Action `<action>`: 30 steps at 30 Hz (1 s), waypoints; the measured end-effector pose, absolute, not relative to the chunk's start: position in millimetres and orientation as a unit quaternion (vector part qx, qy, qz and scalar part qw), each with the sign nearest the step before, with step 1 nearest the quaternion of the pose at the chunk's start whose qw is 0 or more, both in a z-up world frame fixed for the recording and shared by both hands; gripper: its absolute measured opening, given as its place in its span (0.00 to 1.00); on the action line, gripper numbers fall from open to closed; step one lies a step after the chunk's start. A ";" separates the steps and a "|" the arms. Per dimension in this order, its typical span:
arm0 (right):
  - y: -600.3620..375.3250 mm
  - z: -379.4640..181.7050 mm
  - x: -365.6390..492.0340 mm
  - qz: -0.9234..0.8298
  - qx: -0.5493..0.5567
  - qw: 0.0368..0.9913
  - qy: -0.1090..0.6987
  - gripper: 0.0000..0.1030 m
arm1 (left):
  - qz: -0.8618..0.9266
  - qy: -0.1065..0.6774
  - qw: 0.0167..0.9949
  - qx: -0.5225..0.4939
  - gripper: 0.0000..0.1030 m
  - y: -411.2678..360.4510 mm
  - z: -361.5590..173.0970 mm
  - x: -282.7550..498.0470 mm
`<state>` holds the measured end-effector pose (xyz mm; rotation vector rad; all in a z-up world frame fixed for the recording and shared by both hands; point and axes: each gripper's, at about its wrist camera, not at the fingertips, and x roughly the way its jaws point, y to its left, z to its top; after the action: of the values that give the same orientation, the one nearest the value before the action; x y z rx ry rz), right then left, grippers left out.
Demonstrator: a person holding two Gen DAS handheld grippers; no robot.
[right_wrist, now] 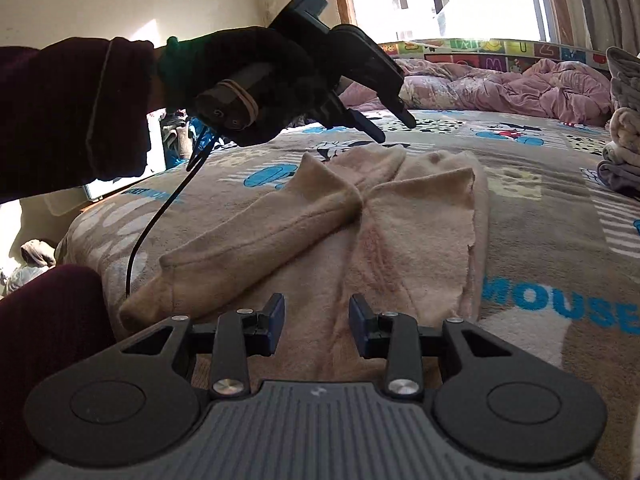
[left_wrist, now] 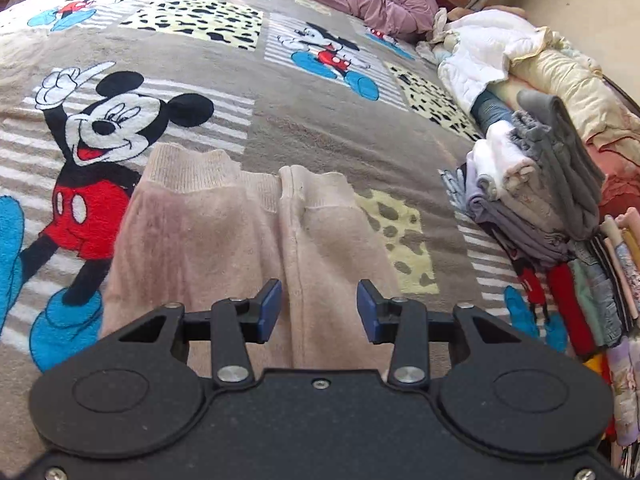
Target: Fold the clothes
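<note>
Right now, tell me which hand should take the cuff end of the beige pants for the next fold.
Left, probably. Its tongs hover open over the beige pants, facing the cuffs. The right tongs sit open at the opposite end.

"MOUSE" in blue on blanket, cut off at edge

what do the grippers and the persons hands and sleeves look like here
Both grippers, left gripper and right gripper, are black with blue pads and silver screws. The right one has a grey ribbed body. A black glove, dark maroon sleeve and thin black cable show.
</note>
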<state>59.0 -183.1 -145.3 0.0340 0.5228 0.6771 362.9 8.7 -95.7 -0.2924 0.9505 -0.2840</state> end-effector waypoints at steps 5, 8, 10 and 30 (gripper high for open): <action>-198.1 -147.5 65.8 0.347 0.080 0.891 0.280 0.36 | -0.127 0.454 0.872 -0.132 0.13 -3.6 -121.1 379.4; -210.8 -148.9 72.1 0.367 0.141 0.871 0.294 0.37 | -0.118 0.431 0.887 -0.117 0.06 -5.7 -109.0 365.2; -217.2 -147.3 71.3 0.387 0.175 0.857 0.293 0.37 | -0.117 0.411 0.897 -0.114 0.06 -2.1 -95.5 353.0; -139.9 -139.3 25.7 0.291 -0.178 0.914 0.222 0.38 | -0.098 0.424 0.900 -0.021 0.20 -16.2 -93.0 340.1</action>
<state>25.7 -139.9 -139.3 -0.3657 0.4571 0.5994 340.1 -16.2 -93.0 -0.0438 0.8764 -0.2024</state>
